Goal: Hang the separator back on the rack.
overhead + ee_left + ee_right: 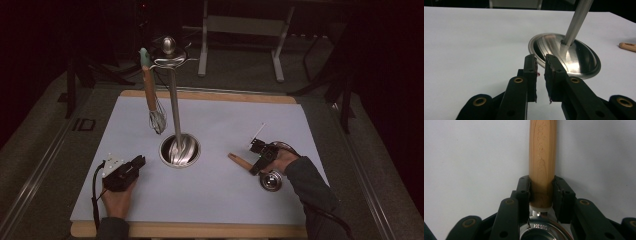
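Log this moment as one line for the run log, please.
right gripper: shut on wooden handle of metal scoop, lying on table | left gripper: open, empty, resting near stand base | whisk: hanging on stand

The high view is dim and soft: the room beyond the table's far edge sinks into near black, and only its pale top catches light. Both gripper views are brighter, evenly lit from above. Glare streaks the steel stand base. The nearest jaws are blurred.
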Motion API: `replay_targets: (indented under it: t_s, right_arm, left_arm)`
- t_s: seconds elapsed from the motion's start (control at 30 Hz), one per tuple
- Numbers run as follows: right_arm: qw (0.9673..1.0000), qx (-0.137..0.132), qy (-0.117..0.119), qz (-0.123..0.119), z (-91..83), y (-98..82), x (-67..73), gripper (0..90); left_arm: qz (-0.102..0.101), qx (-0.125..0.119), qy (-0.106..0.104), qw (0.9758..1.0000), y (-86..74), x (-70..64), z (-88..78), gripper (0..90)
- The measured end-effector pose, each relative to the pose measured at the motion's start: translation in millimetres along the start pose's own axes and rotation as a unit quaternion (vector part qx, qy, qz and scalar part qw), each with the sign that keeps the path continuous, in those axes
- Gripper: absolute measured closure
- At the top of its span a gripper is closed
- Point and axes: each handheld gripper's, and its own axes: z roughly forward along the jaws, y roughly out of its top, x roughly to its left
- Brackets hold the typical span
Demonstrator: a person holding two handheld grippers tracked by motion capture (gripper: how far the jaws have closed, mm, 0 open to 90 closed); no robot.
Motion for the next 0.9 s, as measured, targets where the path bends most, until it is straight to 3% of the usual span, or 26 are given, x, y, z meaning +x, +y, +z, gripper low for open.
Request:
replay_targets:
  t_s: [0.2,0.37,0.63,0.9]
  right_arm:
    - [0.9998,-0.020,0.007,0.005,-1.6,-4.9,-2.5,69.4]
    - [0.9978,-0.064,0.010,0.013,-7.8,-9.3,-4.5,69.5]
    - [0.9899,-0.139,0.018,0.016,-13.2,-15.9,-4.8,69.5]
    - [0.9827,-0.184,0.019,-0.003,-17.9,-16.7,2.8,69.5]
  left_arm:
    - [0.000,0.000,0.000,1.0000,0.0,-0.1,0.1,79.7]
    - [0.000,0.000,0.001,1.0000,0.0,-0.2,0.1,79.7]
    - [0.000,0.000,0.001,1.0000,0.0,-0.2,0.0,79.7]
    - [0.000,0.001,0.001,1.0000,0.1,-0.1,0.2,79.7]
